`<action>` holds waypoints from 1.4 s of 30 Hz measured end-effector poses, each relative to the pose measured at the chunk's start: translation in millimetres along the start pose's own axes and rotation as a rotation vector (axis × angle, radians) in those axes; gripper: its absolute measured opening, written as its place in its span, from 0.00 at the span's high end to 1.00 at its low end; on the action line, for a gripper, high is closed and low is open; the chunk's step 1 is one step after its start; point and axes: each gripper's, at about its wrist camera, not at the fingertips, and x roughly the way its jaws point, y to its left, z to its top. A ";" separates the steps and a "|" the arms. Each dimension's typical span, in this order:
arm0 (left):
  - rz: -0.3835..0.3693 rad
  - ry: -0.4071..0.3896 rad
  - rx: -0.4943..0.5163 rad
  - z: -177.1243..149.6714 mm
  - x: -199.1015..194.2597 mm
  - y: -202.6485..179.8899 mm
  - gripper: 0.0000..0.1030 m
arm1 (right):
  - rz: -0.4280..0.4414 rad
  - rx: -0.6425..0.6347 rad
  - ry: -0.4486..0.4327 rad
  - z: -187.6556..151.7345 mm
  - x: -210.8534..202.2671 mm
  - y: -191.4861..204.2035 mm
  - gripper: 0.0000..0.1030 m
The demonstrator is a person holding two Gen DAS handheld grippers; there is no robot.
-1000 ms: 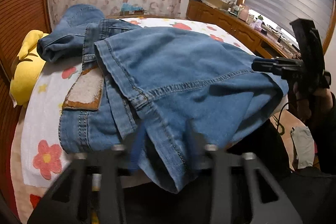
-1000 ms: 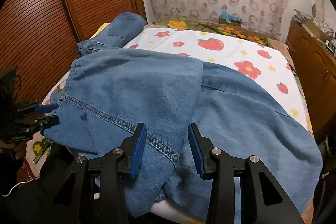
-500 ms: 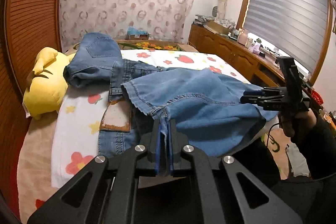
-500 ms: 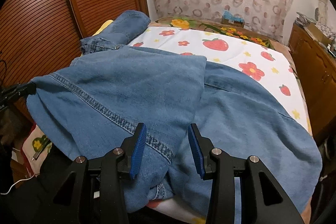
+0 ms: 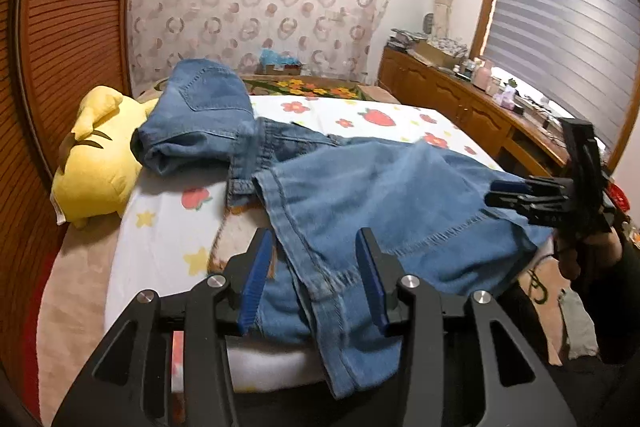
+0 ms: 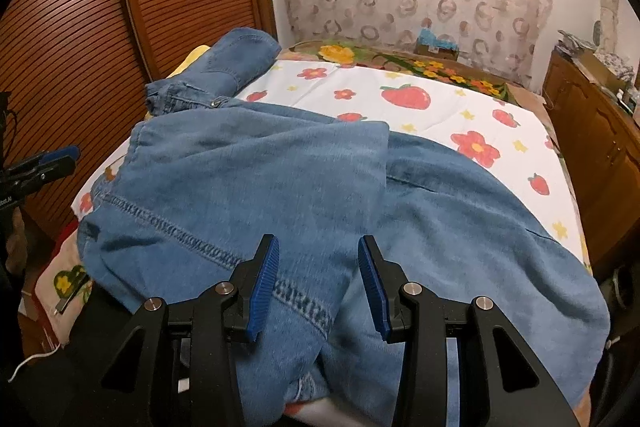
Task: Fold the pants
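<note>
1. The pants lay across the bed, with the waist end bunched at 11 o'clock in the right wrist view and one leg doubled over the other.
2. The left hand-held gripper stood wide, with nothing between its blue pads; the hem of the upper leg lay just beyond them, hanging over the near edge of the bed.
3. The right hand-held gripper also stood wide and held nothing; a stitched seam ran under it.
4. A yellow plush toy sat at 9 o'clock in the left wrist view, touching the bunched waist end.
5. Risk: the free hem could slide off the bed, since cloth already overhung the edge and no hand-held gripper held it.
6. Risk: a one-sided grasp would likely pull the upper leg askew, leaving the legs misaligned.
7. Risk: the bunched waist could drag the toy when pulled flat.
</note>
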 end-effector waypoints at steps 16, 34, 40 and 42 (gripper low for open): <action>0.085 0.087 0.041 24.2 79.0 15.9 0.57 | -0.050 0.004 -0.007 -11.4 50.0 -3.0 0.58; 0.067 -0.003 0.075 60.0 67.2 12.3 0.88 | -0.005 0.035 -0.027 -12.6 30.6 -15.7 0.58; 0.102 -0.043 0.073 96.1 70.0 19.9 0.88 | 0.018 0.034 -0.031 -15.2 26.7 -13.4 0.58; 0.118 -0.025 0.076 99.5 76.9 22.7 0.88 | 0.023 0.037 -0.028 -17.3 27.6 -12.9 0.58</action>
